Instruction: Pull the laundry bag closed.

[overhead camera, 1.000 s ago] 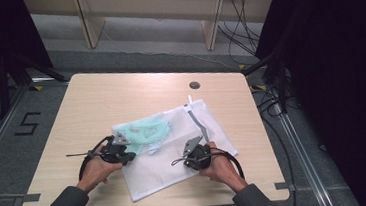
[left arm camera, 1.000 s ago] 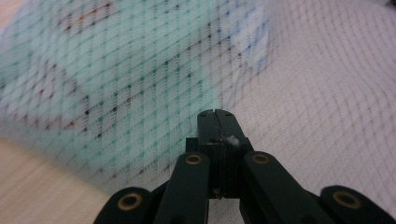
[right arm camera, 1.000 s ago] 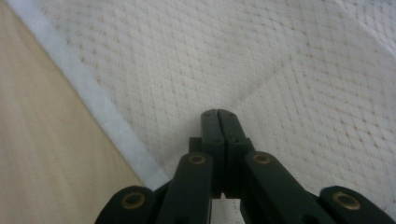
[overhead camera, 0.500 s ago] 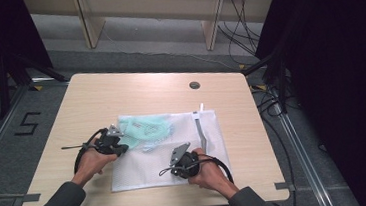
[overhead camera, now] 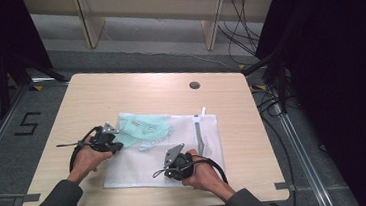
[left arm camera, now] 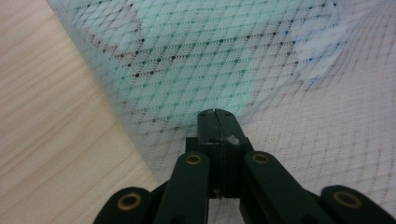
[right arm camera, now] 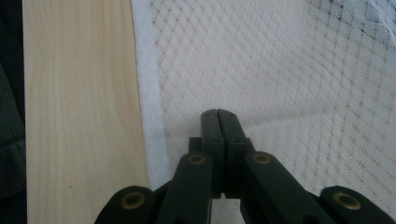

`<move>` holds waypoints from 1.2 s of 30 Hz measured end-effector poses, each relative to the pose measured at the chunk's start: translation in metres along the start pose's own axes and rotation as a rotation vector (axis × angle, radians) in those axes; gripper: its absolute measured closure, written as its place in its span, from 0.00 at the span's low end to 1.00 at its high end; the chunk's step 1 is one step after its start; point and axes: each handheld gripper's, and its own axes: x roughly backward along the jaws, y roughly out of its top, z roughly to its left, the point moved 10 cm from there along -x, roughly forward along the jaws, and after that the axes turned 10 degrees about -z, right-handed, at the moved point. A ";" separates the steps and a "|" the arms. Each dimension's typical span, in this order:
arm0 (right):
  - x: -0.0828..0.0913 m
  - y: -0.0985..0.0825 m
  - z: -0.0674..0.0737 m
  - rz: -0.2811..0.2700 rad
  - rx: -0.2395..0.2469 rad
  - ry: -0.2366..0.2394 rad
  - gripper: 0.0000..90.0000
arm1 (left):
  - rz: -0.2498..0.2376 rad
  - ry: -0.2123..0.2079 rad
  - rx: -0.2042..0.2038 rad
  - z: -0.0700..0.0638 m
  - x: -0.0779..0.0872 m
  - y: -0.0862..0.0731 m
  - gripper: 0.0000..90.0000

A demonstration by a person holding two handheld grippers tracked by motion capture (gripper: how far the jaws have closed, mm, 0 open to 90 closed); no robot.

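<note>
A white mesh bag [overhead camera: 187,148] lies flat on the wooden table [overhead camera: 120,93], with a mint-green garment [overhead camera: 143,129] inside its far left part. My left gripper [overhead camera: 118,147] is at the bag's left edge, jaws shut with mesh pinched between them. In the left gripper view the left gripper [left arm camera: 215,113] points over the mesh bag [left arm camera: 317,140] toward the green garment [left arm camera: 196,60]. My right gripper [overhead camera: 163,172] is at the bag's near edge. The right gripper [right arm camera: 217,112] is shut on the mesh bag [right arm camera: 280,70] close to its white hem.
A grey zipper strip [overhead camera: 198,131] runs along the bag's right part. A round cable hole [overhead camera: 194,85] sits in the far table top. Bare wood [right arm camera: 79,93] lies beside the bag's hem, and the near table edge is close behind my hands.
The bag lay slanted a second ago and now lies square to the table and flatter. Both hands have shifted left with it, the right one also toward the near edge.
</note>
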 end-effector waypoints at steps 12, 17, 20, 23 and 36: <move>0.001 0.000 0.000 -0.007 0.008 0.009 1.00 | 0.030 0.014 -0.032 -0.003 0.013 -0.011 1.00; 0.005 -0.001 -0.002 -0.017 -0.007 0.000 1.00 | 0.034 0.015 -0.043 -0.006 0.018 -0.015 1.00; 0.019 0.001 -0.009 -0.054 -0.021 -0.025 1.00 | 0.031 0.017 -0.039 -0.007 0.019 -0.016 1.00; 0.038 -0.003 -0.016 -0.075 -0.028 -0.052 1.00 | 0.046 0.013 -0.069 -0.007 0.021 -0.017 1.00; 0.089 -0.054 -0.026 -0.062 -0.127 -0.103 0.82 | -0.112 -0.132 -0.050 -0.074 0.019 0.019 0.74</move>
